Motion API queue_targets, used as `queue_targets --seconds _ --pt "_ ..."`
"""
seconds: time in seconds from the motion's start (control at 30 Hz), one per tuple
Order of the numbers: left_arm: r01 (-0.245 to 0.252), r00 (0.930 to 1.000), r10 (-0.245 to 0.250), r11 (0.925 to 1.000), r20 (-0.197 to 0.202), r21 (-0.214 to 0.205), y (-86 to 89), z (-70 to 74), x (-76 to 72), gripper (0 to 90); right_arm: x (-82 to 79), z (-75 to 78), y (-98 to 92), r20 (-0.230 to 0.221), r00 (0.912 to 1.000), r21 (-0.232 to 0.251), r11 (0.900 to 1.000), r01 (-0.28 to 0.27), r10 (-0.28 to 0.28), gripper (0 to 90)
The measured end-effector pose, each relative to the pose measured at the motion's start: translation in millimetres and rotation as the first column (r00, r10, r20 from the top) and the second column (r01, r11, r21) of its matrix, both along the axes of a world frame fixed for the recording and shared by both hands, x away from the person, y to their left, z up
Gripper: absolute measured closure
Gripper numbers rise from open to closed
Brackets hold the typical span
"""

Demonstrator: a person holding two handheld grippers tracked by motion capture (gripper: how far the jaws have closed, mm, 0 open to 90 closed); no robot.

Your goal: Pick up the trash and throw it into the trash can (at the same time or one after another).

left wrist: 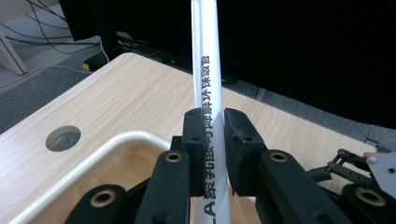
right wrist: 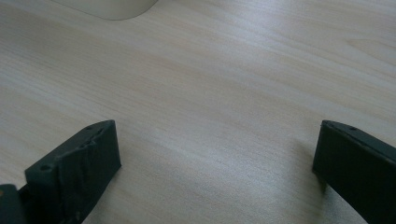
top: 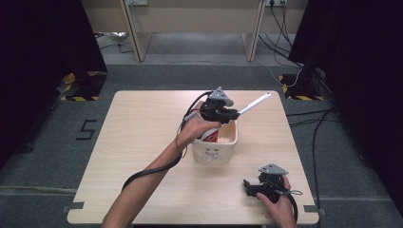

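Between the left gripper's [left wrist: 215, 140] black fingers [left wrist: 194, 140] sits a white wrapped straw [left wrist: 208, 74], pinched tight on both sides; dark printed characters run along its wrapper. From that grip the straw slants up and away over the worktop [top: 142, 123], its far end reaching toward the back right corner in the high view [top: 254, 103]. Just below the clenched fingers is a cream tub [top: 215, 142], near the middle of the worktop, with two small holes in its front wall. Something red and white [top: 211, 137] lies inside it, too small to make out. The left hand [top: 195, 128] hovers over the tub's left rim, forearm stretched in diagonally from the bottom edge, a black cable looping along it.

The right gripper [right wrist: 215, 154] has its fingers [right wrist: 79, 163] spread wide with nothing but bare wood between them; they hang just above the worktop. In the high view it sits near the front right corner [top: 252, 187], well apart from the tub, the right hand [top: 280, 204] wrapped round its body.
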State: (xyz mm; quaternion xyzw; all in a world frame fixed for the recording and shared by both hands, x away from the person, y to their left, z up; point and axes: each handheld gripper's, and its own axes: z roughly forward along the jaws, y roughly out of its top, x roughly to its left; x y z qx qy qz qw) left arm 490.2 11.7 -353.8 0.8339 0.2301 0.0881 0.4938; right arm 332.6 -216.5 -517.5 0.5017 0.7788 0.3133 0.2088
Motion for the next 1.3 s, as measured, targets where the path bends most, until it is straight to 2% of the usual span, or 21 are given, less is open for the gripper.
queue_targets --seconds 0.3,0.83,1.03,1.13,1.17,1.23,1.3 --pt "0.029 0.9995 -0.029 0.9996 0.011 -0.005 -5.1 3.8 -7.7 78.5 0.0 0.0 0.0 0.000 1.0000 0.001 1.0000 0.000 0.000 0.7" --pt "0.014 0.9990 -0.012 0.9996 0.043 -0.025 -9.7 3.0 -4.3 78.8 0.1 0.0 -0.1 0.000 1.0000 -0.001 1.0000 -0.001 0.001 0.7" --pt "0.031 0.9987 -0.031 0.9995 0.039 0.006 -17.9 -4.0 -3.8 78.7 0.0 0.0 -0.3 0.002 1.0000 -0.004 1.0000 -0.007 0.007 0.7" --pt "0.037 0.9987 -0.037 0.9992 0.034 0.018 -15.0 -3.6 -7.6 78.7 -0.6 0.5 -2.5 0.014 0.9997 0.010 0.9997 -0.022 0.022 7.9" --pt "0.037 0.9987 -0.037 0.9992 0.034 0.018 -15.0 -3.6 -7.6 78.7 -0.6 0.5 -2.5 0.014 0.9997 0.010 0.9997 -0.022 0.022 7.9" --pt "0.037 0.9986 -0.038 0.9991 0.038 0.023 -14.0 -2.2 -8.7 78.7 0.0 2.6 -5.6 0.023 0.9995 0.015 0.9997 -0.021 0.021 18.7" --pt "0.038 0.9985 -0.038 0.9992 0.040 0.015 -13.4 -0.8 -8.6 78.8 1.1 7.0 -9.4 0.029 0.9996 0.030 0.9995 -0.007 0.006 15.2"
